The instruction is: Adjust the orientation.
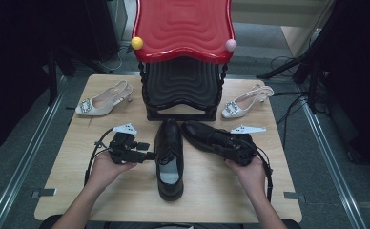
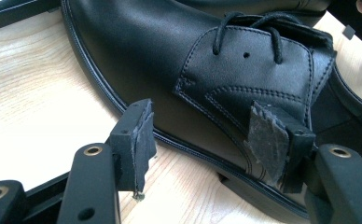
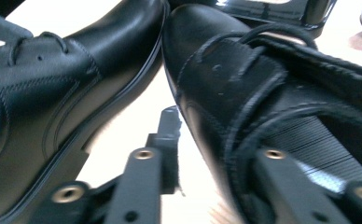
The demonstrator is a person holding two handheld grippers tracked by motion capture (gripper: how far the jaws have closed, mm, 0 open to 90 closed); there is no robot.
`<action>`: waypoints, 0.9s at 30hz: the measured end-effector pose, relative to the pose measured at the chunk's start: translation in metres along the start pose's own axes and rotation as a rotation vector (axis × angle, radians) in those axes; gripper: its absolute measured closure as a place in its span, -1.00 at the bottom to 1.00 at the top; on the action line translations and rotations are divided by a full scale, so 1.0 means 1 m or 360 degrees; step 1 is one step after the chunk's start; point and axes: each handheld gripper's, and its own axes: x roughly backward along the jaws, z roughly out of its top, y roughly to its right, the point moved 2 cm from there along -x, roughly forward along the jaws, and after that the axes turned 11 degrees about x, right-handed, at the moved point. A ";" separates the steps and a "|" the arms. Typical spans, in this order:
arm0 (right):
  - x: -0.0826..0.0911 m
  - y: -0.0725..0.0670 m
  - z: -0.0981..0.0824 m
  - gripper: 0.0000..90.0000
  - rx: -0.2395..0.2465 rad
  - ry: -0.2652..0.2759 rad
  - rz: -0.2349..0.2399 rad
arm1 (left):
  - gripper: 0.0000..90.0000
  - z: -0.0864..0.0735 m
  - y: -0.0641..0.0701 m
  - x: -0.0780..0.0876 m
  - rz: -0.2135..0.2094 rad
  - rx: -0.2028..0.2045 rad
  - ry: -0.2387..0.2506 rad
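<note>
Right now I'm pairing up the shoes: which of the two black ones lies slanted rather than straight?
The right-hand black shoe, at the right gripper: it slants, toe toward the rack. The middle black shoe lies straight, heel toward the person.

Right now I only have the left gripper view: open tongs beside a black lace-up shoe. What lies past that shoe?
Observer: A second black shoe lies angled to its right, the two toes close together.
Operator: Where are the right tongs?
Observer: The right tongs are open and straddle that second shoe's side wall, one jaw outside, one in its opening.
Operator: Anything else on the table?
Observer: Two white heeled shoes, the left heel and the right heel, flank a red-topped rack.
</note>
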 end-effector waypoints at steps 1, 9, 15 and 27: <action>0.001 0.000 0.000 0.44 0.0010 -0.0012 -0.0005 | -0.09 0.000 0.000 0.000 0.0001 -0.0003 0.0003; 0.018 0.007 -0.002 0.44 -0.0005 -0.0009 0.0041 | -0.09 0.000 -0.001 0.002 -0.0002 0.0000 0.0007; 0.044 0.016 -0.003 0.57 -0.0010 0.0052 0.0026 | -0.09 0.000 -0.001 0.002 0.0005 0.0003 0.0014; 0.054 0.026 -0.005 1.00 0.0088 0.0031 -0.0072 | -0.09 0.000 -0.001 0.003 0.0000 0.0006 0.0023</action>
